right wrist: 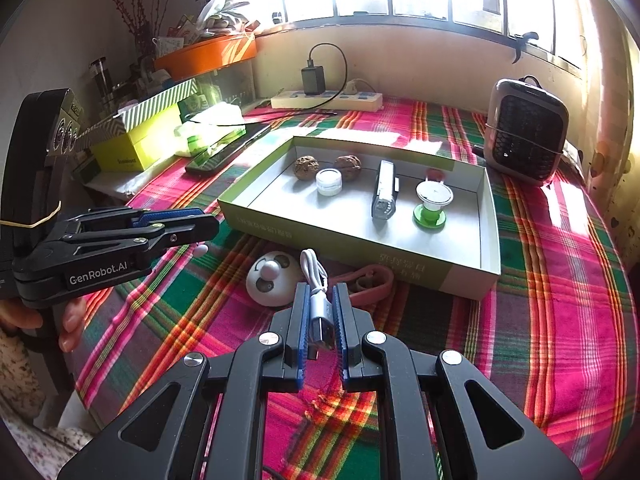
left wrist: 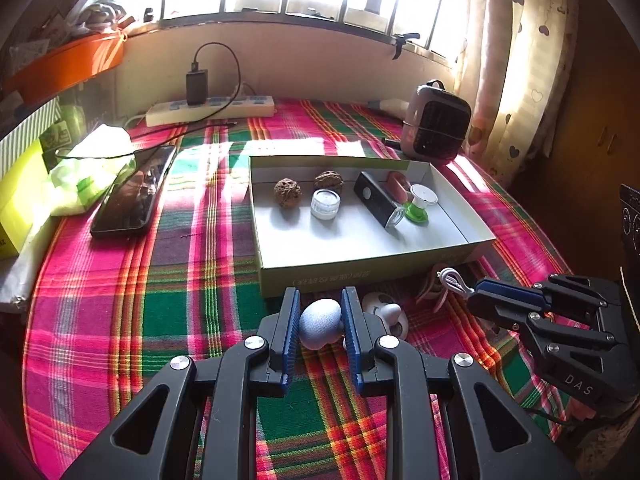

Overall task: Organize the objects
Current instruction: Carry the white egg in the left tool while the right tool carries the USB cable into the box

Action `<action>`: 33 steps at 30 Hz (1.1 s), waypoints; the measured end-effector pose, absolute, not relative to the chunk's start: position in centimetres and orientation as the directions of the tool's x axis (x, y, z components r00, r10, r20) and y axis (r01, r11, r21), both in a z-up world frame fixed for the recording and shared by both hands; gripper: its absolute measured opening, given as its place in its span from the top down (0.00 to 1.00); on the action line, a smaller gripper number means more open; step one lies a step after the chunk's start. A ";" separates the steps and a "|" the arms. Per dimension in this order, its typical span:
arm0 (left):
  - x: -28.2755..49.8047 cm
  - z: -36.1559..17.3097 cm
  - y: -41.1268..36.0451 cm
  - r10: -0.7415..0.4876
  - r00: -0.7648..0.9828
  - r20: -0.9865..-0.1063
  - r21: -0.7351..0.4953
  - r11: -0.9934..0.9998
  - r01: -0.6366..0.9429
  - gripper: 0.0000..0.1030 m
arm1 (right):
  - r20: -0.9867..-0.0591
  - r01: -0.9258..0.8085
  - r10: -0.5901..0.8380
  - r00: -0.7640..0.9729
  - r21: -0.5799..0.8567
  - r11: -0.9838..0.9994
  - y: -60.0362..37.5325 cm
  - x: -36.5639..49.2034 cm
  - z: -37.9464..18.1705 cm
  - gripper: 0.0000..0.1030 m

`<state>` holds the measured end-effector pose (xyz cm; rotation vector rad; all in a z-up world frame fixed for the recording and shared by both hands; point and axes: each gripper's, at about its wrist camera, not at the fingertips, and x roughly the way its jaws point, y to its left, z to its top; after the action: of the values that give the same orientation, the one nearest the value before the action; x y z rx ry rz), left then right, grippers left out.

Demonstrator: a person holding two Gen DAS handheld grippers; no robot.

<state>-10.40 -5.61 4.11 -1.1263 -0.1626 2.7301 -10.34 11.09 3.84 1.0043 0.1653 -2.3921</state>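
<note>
My left gripper [left wrist: 321, 300] is shut on a pale blue egg-shaped object [left wrist: 320, 324], held just in front of the open cardboard box [left wrist: 360, 276]. My right gripper [right wrist: 321, 294] is shut on a white USB cable [right wrist: 316, 276], whose coil sticks out past the fingertips. Inside the box [right wrist: 320, 236] lie two walnuts [left wrist: 287, 193], a small clear jar [left wrist: 325, 204], a black rectangular item [left wrist: 376, 200] and a green-and-white spool [left wrist: 418, 204]. A white round panda-faced item [right wrist: 272, 276] and a pink strap [right wrist: 368, 284] lie on the plaid cloth before the box.
A phone [left wrist: 132, 196] and a tissue pack [left wrist: 92, 168] lie left of the box, beside a yellow carton [left wrist: 20, 200]. A power strip [left wrist: 208, 110] with a charger runs along the wall. A small heater [left wrist: 436, 124] stands at the back right.
</note>
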 end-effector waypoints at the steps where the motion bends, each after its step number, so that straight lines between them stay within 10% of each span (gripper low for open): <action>1: -10.6 4.2 -5.6 0.209 -0.697 -0.686 -0.166 -0.978 -0.130 0.81 | -0.690 0.519 -0.429 -0.583 0.090 -0.850 11.0 -10.5 4.0 0.88; 33: -18.4 4.5 -4.8 0.215 -0.691 -0.691 -0.153 -0.977 -0.150 0.81 | -0.710 0.441 -0.394 -0.584 0.130 -0.888 8.6 -19.1 4.0 0.88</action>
<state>-18.44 -4.84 4.55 -1.1252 -0.1252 2.7158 -19.05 8.60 4.02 1.0728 0.0824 -2.4409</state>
